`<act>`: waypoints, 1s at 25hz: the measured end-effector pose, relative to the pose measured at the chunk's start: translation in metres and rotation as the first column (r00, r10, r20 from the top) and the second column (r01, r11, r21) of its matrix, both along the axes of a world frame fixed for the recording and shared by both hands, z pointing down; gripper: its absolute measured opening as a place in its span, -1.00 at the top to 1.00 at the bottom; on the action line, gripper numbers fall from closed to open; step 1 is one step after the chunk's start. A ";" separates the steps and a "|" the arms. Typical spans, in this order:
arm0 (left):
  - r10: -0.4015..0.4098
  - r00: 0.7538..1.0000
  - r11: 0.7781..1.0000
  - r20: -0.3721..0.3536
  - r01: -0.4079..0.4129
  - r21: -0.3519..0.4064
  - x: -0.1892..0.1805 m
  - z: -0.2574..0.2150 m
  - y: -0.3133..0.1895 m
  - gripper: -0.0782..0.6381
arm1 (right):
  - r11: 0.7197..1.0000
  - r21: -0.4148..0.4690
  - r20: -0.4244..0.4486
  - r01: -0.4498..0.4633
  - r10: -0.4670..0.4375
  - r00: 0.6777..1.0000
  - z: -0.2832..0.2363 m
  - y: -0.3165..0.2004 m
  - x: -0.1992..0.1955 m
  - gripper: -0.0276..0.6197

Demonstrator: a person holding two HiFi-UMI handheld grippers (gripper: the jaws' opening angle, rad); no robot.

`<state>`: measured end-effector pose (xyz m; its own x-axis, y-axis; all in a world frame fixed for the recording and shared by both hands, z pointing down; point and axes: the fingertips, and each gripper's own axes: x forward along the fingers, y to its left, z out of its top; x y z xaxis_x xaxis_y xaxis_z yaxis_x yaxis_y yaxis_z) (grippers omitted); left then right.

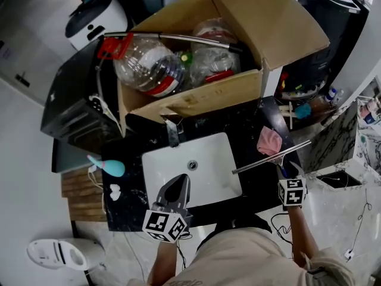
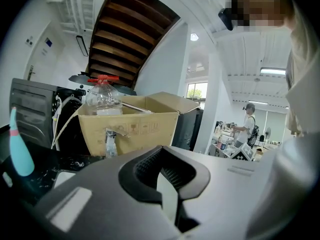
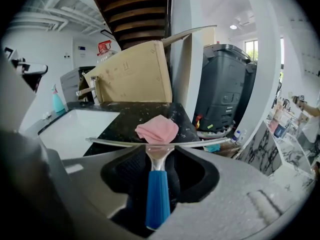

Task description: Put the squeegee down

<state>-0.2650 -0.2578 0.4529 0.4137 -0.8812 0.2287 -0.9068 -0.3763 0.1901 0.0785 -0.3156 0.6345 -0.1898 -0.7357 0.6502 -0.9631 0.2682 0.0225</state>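
Now, my left gripper (image 1: 177,186) hangs over the front of the sink (image 1: 159,162), jaws pressed together on nothing, idle because this job needs one hand. Right of the sink, the squeegee (image 1: 271,157) lies with its blade across the counter (image 1: 250,127), just before the cloth (image 1: 269,140). My right gripper (image 3: 159,160) stands spread around the handle (image 3: 158,194), pads clear of it. I judge the squeegee released.

Black speckled counter (image 1: 128,213) with white sink (image 1: 208,154), wooden stair underside (image 2: 125,39) overhead, white wall (image 2: 165,59), bright window (image 2: 197,90)
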 end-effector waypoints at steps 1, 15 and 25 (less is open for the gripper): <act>0.002 1.000 1.000 -0.005 -0.002 0.004 0.000 -0.001 -0.001 0.74 | 1.000 0.013 0.009 0.004 -0.005 1.000 -0.008 -0.002 -0.002 0.35; -0.036 0.999 0.995 -0.037 0.039 0.088 -0.024 -0.023 0.005 0.74 | 0.920 0.308 0.163 0.241 -0.300 0.940 -0.147 -0.011 -0.107 0.54; -0.093 0.995 0.987 -0.043 0.098 0.131 -0.037 -0.037 0.015 0.74 | 0.810 0.466 0.121 0.357 -0.458 0.881 -0.219 -0.007 -0.147 0.91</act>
<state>-0.3019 -0.2425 0.4164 0.3325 -0.9385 0.0927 -0.9329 -0.3129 0.1782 -0.0688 -0.3227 0.4158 -0.6323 -0.7474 0.2041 -0.7594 0.6500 0.0279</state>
